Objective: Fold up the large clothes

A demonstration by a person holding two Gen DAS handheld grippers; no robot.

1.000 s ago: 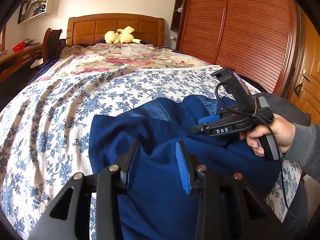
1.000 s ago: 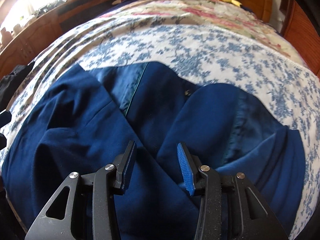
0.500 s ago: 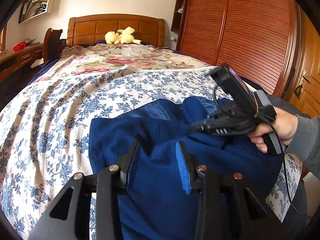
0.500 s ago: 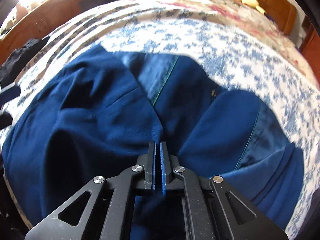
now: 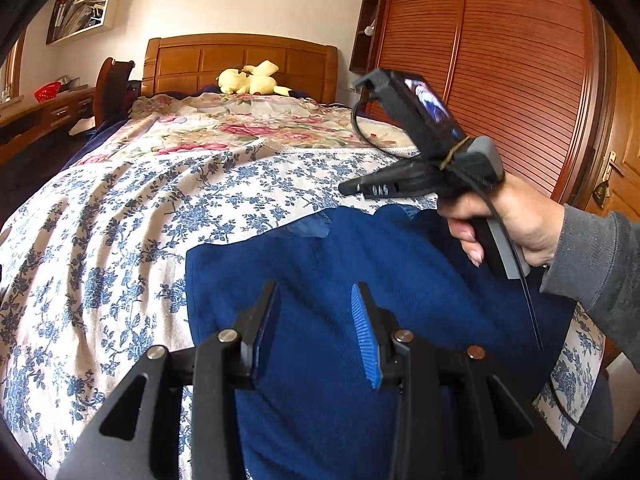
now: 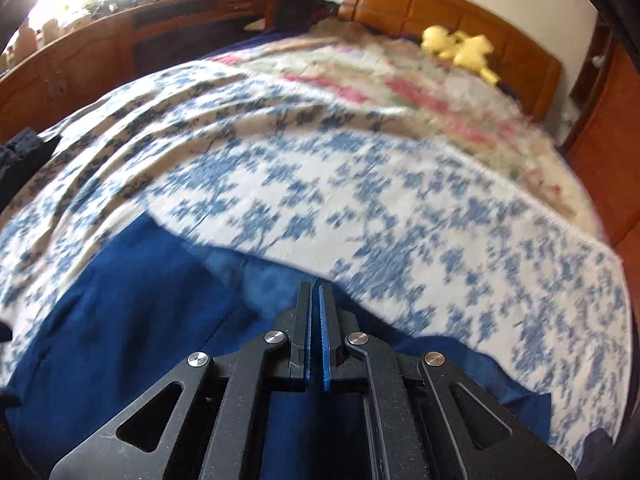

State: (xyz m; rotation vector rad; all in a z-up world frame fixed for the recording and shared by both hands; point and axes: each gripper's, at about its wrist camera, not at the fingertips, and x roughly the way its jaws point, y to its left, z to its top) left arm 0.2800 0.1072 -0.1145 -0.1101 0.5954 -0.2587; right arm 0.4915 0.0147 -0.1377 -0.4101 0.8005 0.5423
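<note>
A large dark blue garment (image 5: 360, 280) is spread in soft folds over the near end of the bed, one edge with paler blue lining (image 5: 312, 226) turned up toward the headboard side

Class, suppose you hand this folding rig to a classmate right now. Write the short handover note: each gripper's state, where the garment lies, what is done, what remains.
Right gripper: jaws shut, raised above the blue garment; whether any cloth is pinched between the pads cannot be told.
Left gripper: jaws part open over the garment, no grip visible.
Garment: bunched on the near end of the floral bedspread, a lighter lining showing at its far edge.
Done: only partly gathered; no neat fold shows.
Left: probably spread it flat, then fold it and square the edges.
</note>
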